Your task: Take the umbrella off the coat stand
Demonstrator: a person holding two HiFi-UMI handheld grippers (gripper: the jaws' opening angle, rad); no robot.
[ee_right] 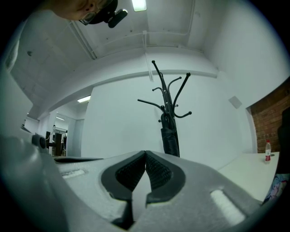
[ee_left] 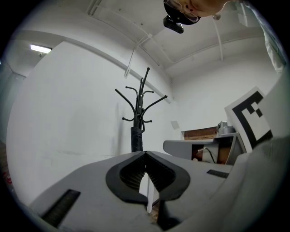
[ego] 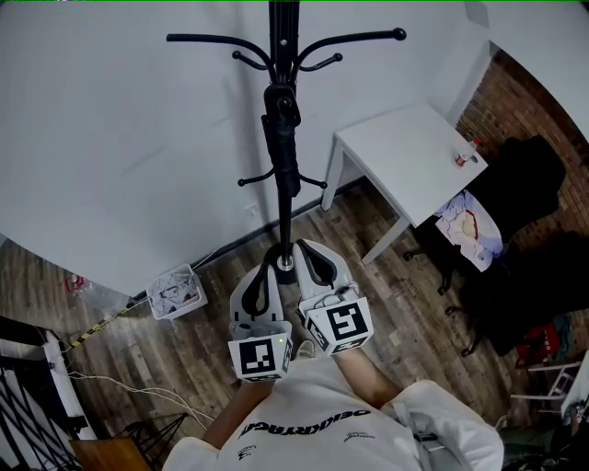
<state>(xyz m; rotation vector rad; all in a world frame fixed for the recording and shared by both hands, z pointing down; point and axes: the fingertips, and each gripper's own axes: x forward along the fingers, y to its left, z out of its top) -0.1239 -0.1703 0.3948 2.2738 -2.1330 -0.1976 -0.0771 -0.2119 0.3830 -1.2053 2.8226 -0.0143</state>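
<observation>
Ahead, slim black furled umbrella (ego: pixel 281 152)

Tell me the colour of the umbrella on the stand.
The umbrella is black, like the coat stand; clearest in the head view.

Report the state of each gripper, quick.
Left gripper: closed, jaw tips together, holding nothing.
Right gripper: closed, jaw tips together, holding nothing.
</observation>
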